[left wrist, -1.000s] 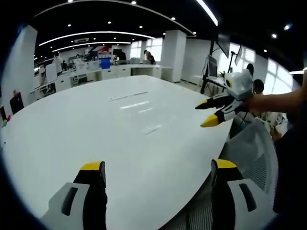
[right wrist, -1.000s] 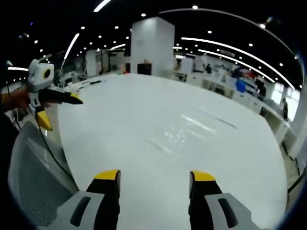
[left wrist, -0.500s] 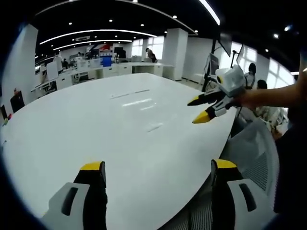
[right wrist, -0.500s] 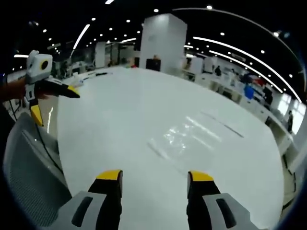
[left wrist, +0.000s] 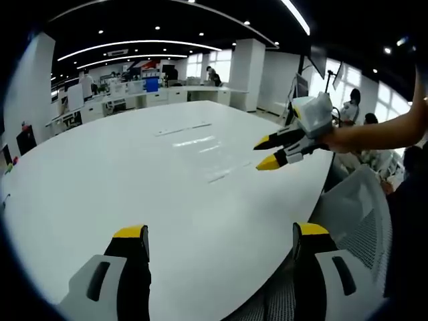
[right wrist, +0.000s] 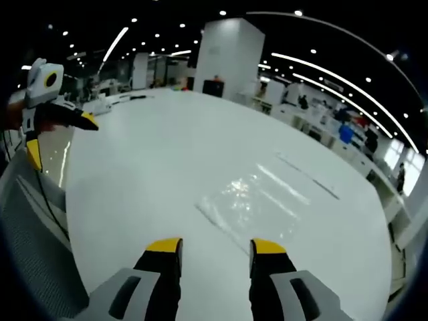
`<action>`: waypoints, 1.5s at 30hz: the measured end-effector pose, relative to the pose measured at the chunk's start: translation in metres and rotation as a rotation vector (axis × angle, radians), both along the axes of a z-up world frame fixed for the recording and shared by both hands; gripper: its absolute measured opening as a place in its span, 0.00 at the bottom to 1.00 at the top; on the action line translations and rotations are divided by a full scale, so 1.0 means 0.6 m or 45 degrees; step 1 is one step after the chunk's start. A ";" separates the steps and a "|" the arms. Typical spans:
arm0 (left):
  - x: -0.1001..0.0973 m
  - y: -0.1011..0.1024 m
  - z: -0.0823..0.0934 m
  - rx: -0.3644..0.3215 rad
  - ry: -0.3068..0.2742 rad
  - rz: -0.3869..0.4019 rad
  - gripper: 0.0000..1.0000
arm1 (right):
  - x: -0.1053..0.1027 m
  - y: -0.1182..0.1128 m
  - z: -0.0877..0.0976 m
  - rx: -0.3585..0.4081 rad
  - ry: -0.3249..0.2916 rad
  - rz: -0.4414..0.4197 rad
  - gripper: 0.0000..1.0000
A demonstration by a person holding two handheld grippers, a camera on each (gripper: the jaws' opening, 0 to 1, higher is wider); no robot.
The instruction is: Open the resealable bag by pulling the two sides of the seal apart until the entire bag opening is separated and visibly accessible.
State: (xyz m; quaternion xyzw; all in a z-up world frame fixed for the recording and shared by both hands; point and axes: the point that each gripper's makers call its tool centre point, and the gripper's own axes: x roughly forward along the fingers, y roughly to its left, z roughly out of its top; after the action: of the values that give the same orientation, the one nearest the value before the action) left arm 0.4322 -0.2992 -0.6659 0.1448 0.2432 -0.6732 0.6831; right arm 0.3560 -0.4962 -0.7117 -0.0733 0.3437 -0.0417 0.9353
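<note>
Approach step; bag untouched, seal not yet gripped.

Bag (right wrist: pixel 257 204), clear plastic, lies flat on the white table (right wrist: pixel 154 167), just ahead of the right gripper (right wrist: pixel 215 247), whose jaws stand apart with nothing between them. In the left gripper view the bag (left wrist: pixel 217 176) reads only as a faint glint well ahead of the left gripper (left wrist: pixel 221 232), jaws wide apart and empty; the right gripper (left wrist: pixel 269 152) hangs over the table near it, held by a hand (left wrist: pixel 348 137). Which edge carries the seal I cannot tell. Next move, as I judge it: bring both grippers down to the mouth edge, pinch one side each. Thin film flat on the table may resist pickup.
</note>
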 end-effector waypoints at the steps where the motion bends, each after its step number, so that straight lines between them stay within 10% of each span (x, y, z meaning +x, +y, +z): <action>1: -0.001 0.002 -0.007 0.020 0.000 -0.003 0.87 | 0.005 -0.001 -0.003 -0.009 0.006 0.007 0.37; 45: 0.001 0.022 -0.025 0.090 0.008 -0.021 0.86 | 0.089 -0.019 -0.101 -0.304 0.250 0.312 0.19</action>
State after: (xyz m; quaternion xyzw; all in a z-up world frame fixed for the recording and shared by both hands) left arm 0.4325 -0.2859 -0.6808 0.1686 0.2677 -0.6704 0.6712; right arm 0.4091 -0.5073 -0.7722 -0.2287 0.4144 0.0393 0.8800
